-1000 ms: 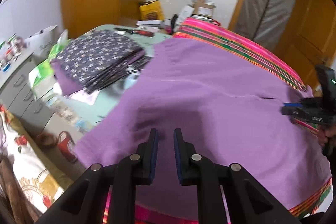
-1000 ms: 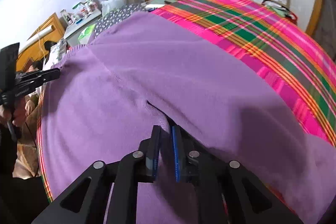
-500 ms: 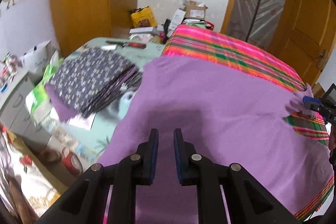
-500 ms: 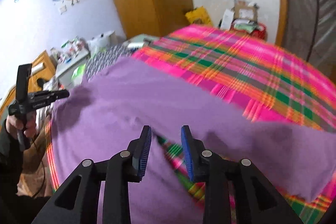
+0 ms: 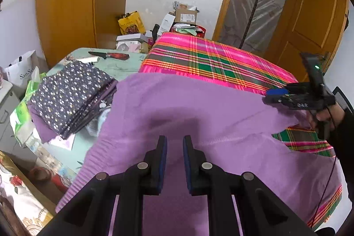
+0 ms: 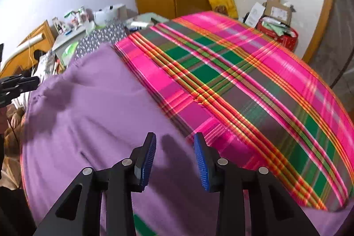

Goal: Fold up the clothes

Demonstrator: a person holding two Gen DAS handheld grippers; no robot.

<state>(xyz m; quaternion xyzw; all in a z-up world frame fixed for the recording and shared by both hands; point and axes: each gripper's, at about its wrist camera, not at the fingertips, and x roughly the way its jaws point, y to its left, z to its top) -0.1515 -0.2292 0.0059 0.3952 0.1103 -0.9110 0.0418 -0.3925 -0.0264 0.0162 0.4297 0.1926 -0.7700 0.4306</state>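
**Purple garment spread over plaid cover**

The soft purple knit garment fills the lower centre of the frame, lying over the pink-and-green plaid cover. The left gripper, at bottom centre, has its fingers narrowly parted above the fabric, holding nothing. The right gripper is spread wide, empty. A folded dark dotted cloth stack sits at left.

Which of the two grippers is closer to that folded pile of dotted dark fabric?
Left. The left gripper hovers over the purple garment, beside the dotted pile. The right gripper is across the garment, far from it.
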